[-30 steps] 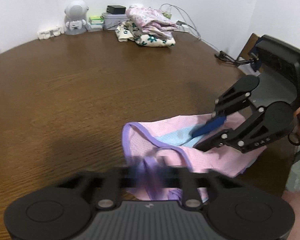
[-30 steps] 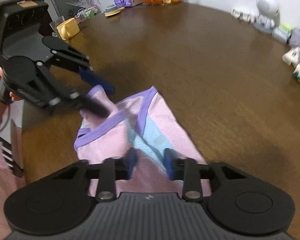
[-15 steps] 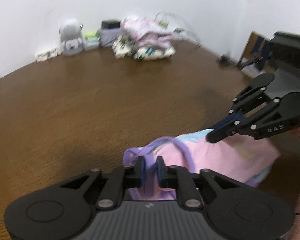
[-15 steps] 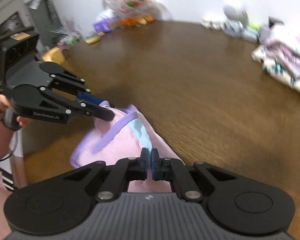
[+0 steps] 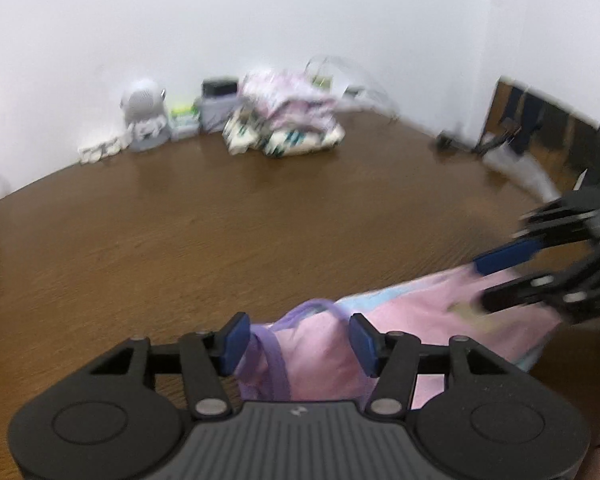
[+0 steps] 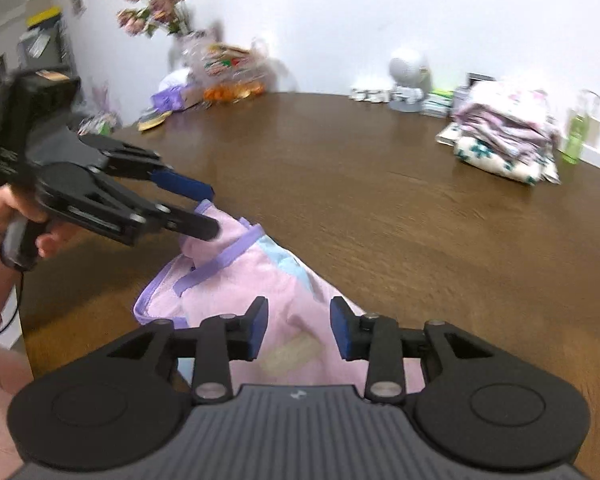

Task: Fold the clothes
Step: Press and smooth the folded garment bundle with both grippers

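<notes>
Now both claws stand spread, gripping nothing: the left claw (image 5: 296, 340) straddles the purple-trimmed end of the pink garment (image 6: 260, 280), while the right claw (image 6: 298, 328) hangs over its plain end. Between them, the garment's long axis runs claw to claw, bunched on the brown surface (image 6: 380, 200), well apart from the folded pile (image 6: 504, 136).

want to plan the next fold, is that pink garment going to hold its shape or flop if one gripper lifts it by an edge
Probably flop: the pink garment lies bunched and creased on the table, so it looks thin and soft. It likely weighs little and would drape from the pinch point. The purple trim curls loosely, so edges may fold over themselves when dragged.
</notes>
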`<state>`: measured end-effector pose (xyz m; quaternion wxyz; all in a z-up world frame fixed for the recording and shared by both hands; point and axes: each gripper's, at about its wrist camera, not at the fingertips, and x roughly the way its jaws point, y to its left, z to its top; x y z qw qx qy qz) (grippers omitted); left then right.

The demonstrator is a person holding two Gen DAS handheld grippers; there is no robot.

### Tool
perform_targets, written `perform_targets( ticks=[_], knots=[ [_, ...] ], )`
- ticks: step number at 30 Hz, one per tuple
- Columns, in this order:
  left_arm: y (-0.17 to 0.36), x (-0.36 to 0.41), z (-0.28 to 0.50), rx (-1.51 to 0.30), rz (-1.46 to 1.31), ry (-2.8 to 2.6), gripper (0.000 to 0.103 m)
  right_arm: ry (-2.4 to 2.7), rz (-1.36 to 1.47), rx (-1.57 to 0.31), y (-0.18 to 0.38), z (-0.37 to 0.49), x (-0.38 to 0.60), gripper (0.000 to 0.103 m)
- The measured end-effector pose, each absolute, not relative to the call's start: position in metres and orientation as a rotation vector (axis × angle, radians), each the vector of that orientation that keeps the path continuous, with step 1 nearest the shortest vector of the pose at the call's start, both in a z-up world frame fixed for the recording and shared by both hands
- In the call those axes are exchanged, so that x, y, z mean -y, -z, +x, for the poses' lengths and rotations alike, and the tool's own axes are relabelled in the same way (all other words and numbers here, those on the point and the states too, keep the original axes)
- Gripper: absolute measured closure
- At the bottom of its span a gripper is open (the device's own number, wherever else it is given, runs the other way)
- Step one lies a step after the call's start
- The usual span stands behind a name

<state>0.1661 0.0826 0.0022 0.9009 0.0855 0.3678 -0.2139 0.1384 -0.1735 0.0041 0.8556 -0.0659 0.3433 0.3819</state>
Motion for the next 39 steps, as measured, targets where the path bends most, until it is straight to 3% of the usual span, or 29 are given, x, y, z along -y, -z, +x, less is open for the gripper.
perform_targets(
  ticks=[1, 3, 6, 10, 15, 18, 20, 22, 23, 29, 39],
  knots=[
    [0.003, -0.083, 0.168, -0.777, 0.171, 0.441, 0.073, -0.779, -0.135, -0.715, -0.002, 0.135, 0.176, 0.069],
    [0.014, -0.084, 0.172, -0.81, 0.157, 0.438, 0.081, -0.737, -0.133, -0.711, 0.003, 0.127, 0.182, 0.069],
    [0.02, -0.09, 0.172, -0.824, 0.12, 0.435, 0.079, -0.711, -0.106, -0.746, 0.015, 0.122, 0.192, 0.068],
    [0.003, -0.095, 0.156, -0.763, 0.085, 0.401, 0.055, -0.687, -0.032, -0.748, 0.022, 0.12, 0.202, 0.067],
    [-0.023, -0.075, 0.137, -0.658, 0.104, 0.455, 0.054, -0.578, 0.03, -0.653, 0.015, 0.104, 0.216, 0.063],
    [-0.019, -0.04, 0.137, -0.657, 0.191, 0.54, 0.056, -0.535, -0.032, -0.641, 0.019, 0.103, 0.208, 0.065],
    [-0.009, -0.022, 0.138, -0.683, 0.25, 0.567, 0.067, -0.512, -0.066, -0.645, 0.023, 0.104, 0.203, 0.069],
    [0.005, -0.016, 0.139, -0.718, 0.292, 0.551, 0.087, -0.491, -0.092, -0.651, 0.029, 0.104, 0.199, 0.069],
    [0.01, -0.018, 0.138, -0.727, 0.298, 0.537, 0.089, -0.49, -0.09, -0.654, 0.032, 0.104, 0.2, 0.069],
    [0.025, -0.043, 0.129, -0.737, 0.247, 0.481, 0.089, -0.499, -0.044, -0.658, 0.042, 0.106, 0.208, 0.063],
    [0.024, -0.051, 0.122, -0.733, 0.243, 0.449, 0.088, -0.471, 0.053, -0.621, 0.028, 0.107, 0.23, 0.062]
  ],
)
